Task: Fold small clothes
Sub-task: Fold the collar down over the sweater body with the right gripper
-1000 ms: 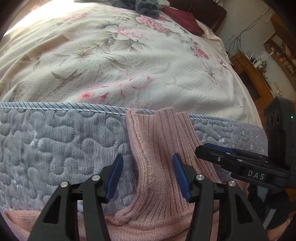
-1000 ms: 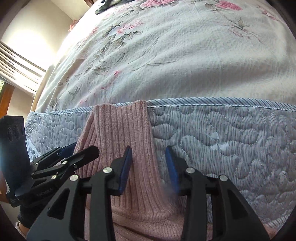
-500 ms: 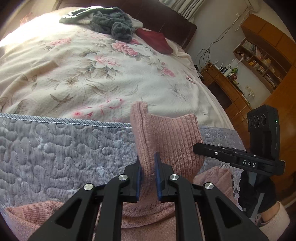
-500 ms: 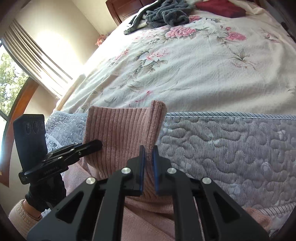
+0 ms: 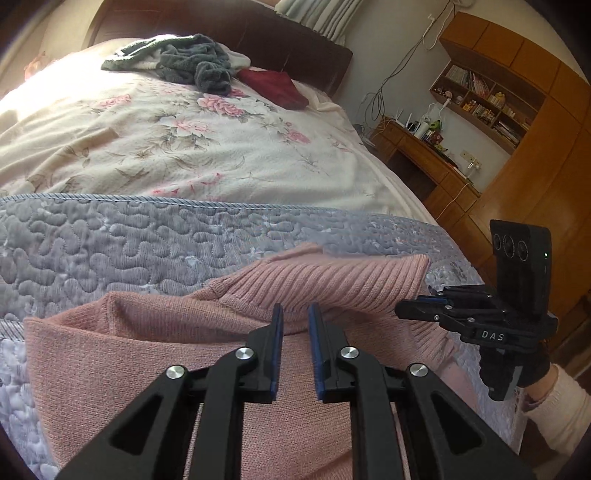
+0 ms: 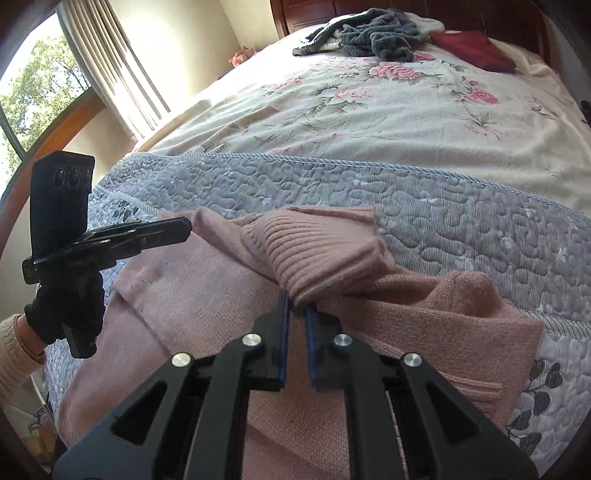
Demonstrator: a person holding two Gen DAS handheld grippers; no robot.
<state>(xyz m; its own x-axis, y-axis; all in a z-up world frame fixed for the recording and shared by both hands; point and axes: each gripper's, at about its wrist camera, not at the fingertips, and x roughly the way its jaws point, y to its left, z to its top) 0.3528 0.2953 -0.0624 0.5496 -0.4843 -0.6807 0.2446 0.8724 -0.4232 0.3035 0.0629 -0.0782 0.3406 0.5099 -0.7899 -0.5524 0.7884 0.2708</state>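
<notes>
A: Two hand-held grippers low over a pink ribbed sweater [image 5: 155, 354] spread on the grey quilted cover [image 5: 110, 243] at the foot of the bed, and its ribbed turtleneck collar [image 5: 325, 280] is folded down onto the body.

B: Start with the left gripper [image 5: 295, 314]. From its own camera the blue-padded fingers [image 5: 276, 332] stand slightly parted, a narrow gap, tips right at the collar's lower edge. Not clamped on anything that I can see; the knit lies under and ahead of them.

A: From the right wrist camera, that left gripper [image 6: 184, 229] juts in level from the side, nose by the sweater's shoulder. A black-gloved hand [image 6: 64, 310] grips its handle below, cream sleeve cut off at the frame edge.

B: And the right gripper [image 6: 297, 306]?

A: Narrower gap there, with a lip of the rolled collar [image 6: 325, 254] sitting between the tips. It's pinching that ribbed edge, though the knit bulges over the tips and hides the contact itself.

B: The left wrist camera shows it [image 5: 400, 308] from the side, pointing inward at the collar's end, jaws edge-on, so the opening can't be read there. Gloved hand [image 5: 517, 365] beneath, wrist upright.

A: The sweater's hem runs out of both frames under the gripper bodies. Farther up, a floral bedspread [image 6: 369, 110], a heap of grey fleece clothing [image 6: 373, 33] and a dark red folded cloth [image 6: 472, 50] near the headboard.
</notes>
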